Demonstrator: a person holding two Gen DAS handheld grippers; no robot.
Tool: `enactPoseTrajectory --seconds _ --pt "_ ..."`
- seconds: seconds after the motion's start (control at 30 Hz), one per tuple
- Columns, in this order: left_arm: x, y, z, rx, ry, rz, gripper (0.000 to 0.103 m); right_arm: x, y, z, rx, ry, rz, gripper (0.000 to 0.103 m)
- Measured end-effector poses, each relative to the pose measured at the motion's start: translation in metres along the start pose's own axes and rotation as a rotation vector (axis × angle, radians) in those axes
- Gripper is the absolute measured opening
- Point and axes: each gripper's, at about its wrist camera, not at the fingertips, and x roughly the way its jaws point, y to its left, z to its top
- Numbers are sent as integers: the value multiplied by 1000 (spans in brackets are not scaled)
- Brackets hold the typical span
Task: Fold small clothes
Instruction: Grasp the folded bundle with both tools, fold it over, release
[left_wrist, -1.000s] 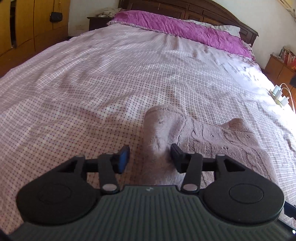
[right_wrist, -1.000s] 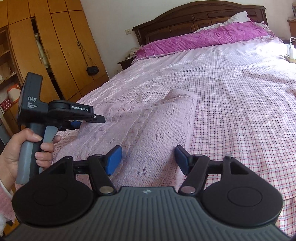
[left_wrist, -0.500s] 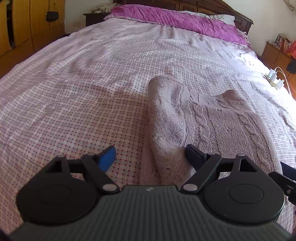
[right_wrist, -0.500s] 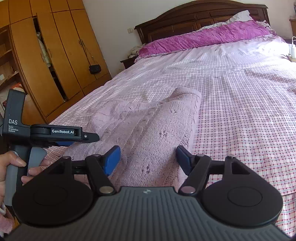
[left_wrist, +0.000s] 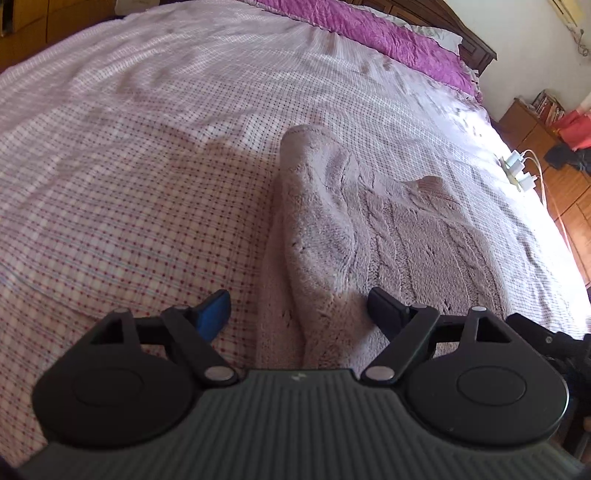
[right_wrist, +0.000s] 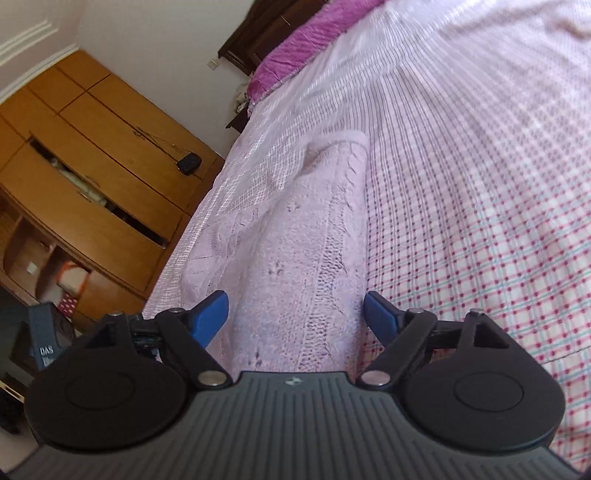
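Both cameras have tipped in the last half second: the right wrist view now leans hard over, so the wardrobe (right_wrist: 85, 192) climbs toward 10 o'clock, and the left wrist view has dropped closer to the bed (left_wrist: 129, 192). The pink cable-knit garment (left_wrist: 388, 236) lies flat on the checked sheet, its folded edge running from 6 toward 12 o'clock in both views. The left gripper (left_wrist: 298, 308) has its jaws wide apart, wider than a second ago, straddling the near end of that folded edge. The right gripper (right_wrist: 295, 312) is likewise spread apart over the other side's near end (right_wrist: 295, 280). Neither holds cloth. Motion blur makes it hard to say whether the fingertips touch the knit. My reading: the lengthwise fold is laid and released, and both tools are lining up on the near hem for the next fold
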Motion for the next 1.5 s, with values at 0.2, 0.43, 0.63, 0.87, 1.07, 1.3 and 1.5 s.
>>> enactPoseTrajectory --seconds 0.2,0.43,0.63,0.87,1.07,1.3,1.5 --pt "11 9 -2 -72 12 -99 86 26 -7 5 0 37 61 86" --pt "24 4 -11 -119 36 -247 83 51 4 13 -26 53 64 85" --pt "15 0 -8 -168 20 -273 47 46 7 34 22 60 47 55" --pt "-2 -31 -4 -183 18 -356 43 -4 29 63 13 21 60 52" --pt "-19 -73 -25 -106 60 -403 43 -78 18 54 -18 -17 2 52" --pt "-5 -105 -60 49 120 -294 46 -115 -33 14 5 -13 -118 53" --pt "-9 -102 -66 69 110 -257 54 -107 -63 -10 21 -34 -98 58"
